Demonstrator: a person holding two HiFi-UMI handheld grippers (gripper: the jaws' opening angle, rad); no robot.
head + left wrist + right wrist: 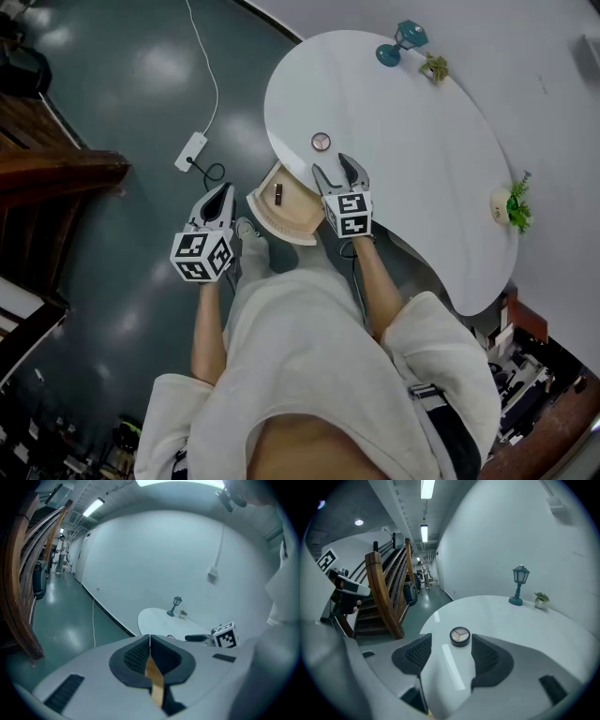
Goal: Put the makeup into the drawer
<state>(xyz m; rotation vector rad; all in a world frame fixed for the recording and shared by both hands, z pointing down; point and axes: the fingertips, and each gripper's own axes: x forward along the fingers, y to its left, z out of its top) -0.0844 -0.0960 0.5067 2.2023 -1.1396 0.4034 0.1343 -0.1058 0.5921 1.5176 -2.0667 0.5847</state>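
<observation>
Right gripper [450,654] was open: jaws wide apart, nothing between the pads. The small round dark-rimmed makeup compact with beige pans [460,636] lay flat on the white rounded table [511,616], just ahead of the tips and roughly centred on the gap. It sat near the table edge above the drawer.

The pale wooden pull-out drawer [292,214] stood open under that edge, with one small dark item [278,193] in it. Left gripper [150,654] had its jaws closed on nothing, off to the drawer's left over the floor and clear of the path.

My read was that the step in hand was picking the compact. It was low and flat, so the approach needed to be shallow:
- pads down near the tabletop on either side of the rim
- gap kept centred, closing across the diameter

An off-centre close would likely have skidded it on the smooth top. After that: lift level, then a short carry back to the drawer.
</observation>
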